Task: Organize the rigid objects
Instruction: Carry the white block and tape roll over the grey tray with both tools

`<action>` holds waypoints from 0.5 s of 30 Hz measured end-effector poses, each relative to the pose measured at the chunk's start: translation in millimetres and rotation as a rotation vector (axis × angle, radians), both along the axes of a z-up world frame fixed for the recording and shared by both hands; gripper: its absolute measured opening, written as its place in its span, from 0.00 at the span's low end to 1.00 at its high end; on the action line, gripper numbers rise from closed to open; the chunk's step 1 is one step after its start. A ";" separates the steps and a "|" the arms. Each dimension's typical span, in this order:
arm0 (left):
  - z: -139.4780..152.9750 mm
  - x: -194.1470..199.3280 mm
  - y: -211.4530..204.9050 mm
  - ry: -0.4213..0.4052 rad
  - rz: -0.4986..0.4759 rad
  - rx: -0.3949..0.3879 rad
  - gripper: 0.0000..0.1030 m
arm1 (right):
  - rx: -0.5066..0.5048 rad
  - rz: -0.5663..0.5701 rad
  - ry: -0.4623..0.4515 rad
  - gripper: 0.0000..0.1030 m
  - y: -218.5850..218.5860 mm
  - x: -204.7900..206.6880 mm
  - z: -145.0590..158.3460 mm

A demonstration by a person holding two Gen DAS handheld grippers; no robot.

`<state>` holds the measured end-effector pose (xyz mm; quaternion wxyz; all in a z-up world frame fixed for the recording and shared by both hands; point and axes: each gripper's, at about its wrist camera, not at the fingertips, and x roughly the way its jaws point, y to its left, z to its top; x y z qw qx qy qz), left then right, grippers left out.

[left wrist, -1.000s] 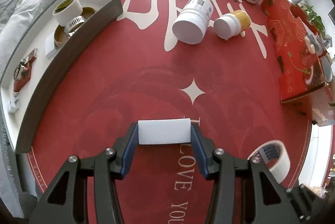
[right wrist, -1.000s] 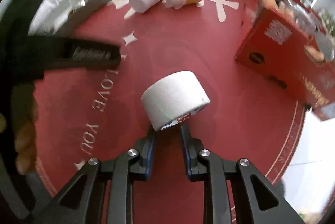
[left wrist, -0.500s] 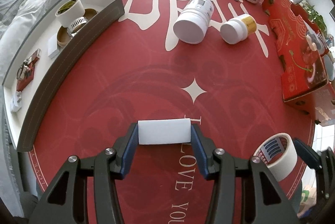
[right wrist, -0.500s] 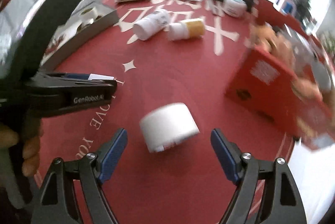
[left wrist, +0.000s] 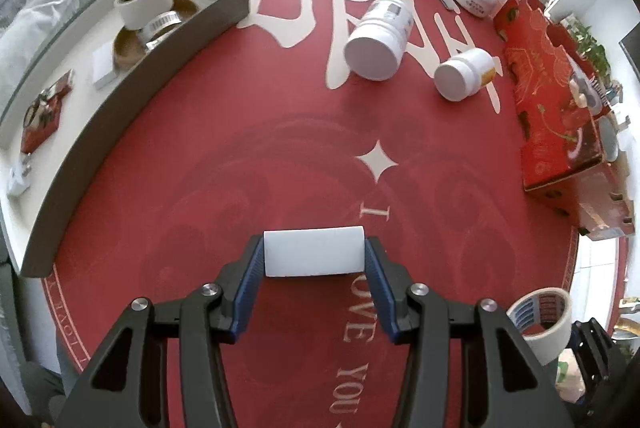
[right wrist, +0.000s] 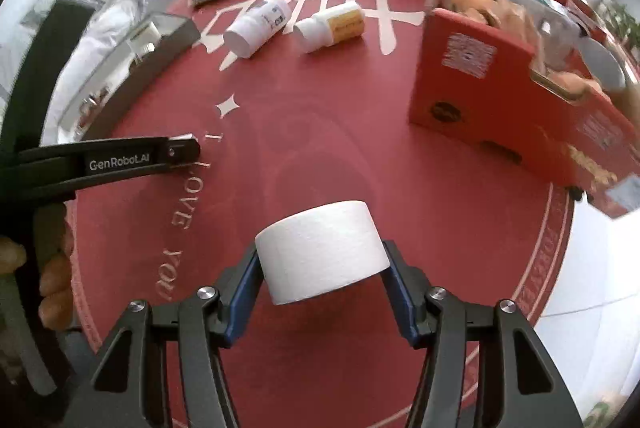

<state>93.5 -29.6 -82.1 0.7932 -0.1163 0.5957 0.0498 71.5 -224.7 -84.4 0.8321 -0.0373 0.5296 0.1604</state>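
2 grips now exist: the right gripper (right wrist: 320, 268), shut and empty 1 second ago, closes on the white paper tape roll (right wrist: 322, 250) near the red mat's (right wrist: 320, 116) front edge; the left gripper (left wrist: 314, 258) holds a white rectangular block (left wrist: 314, 252).

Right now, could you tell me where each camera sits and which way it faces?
Left wrist: on the left claw, looking steeply down at the red mat; its fingers clamp a white block.
Right wrist: on the right claw, also angled down; its jaws are closing around the tape roll; a hand shows.
Shared: both bottles, grey tray.
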 end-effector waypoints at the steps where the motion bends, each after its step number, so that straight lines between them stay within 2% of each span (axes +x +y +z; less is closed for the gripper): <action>1: 3.6 -2.3 1.0 -0.003 0.000 0.001 0.52 | 0.006 -0.004 -0.003 0.57 -1.6 -2.5 2.9; 5: 19.0 -14.4 -1.3 -0.017 -0.009 0.031 0.52 | 0.034 -0.014 -0.010 0.57 -2.3 -7.6 13.8; 11: 40.3 -35.4 -11.3 -0.053 -0.045 0.131 0.52 | 0.060 -0.026 0.009 0.57 5.7 -17.8 19.1; 15: 48.3 -46.9 -12.0 -0.073 -0.052 0.140 0.52 | 0.054 -0.028 0.020 0.57 12.2 -23.6 18.7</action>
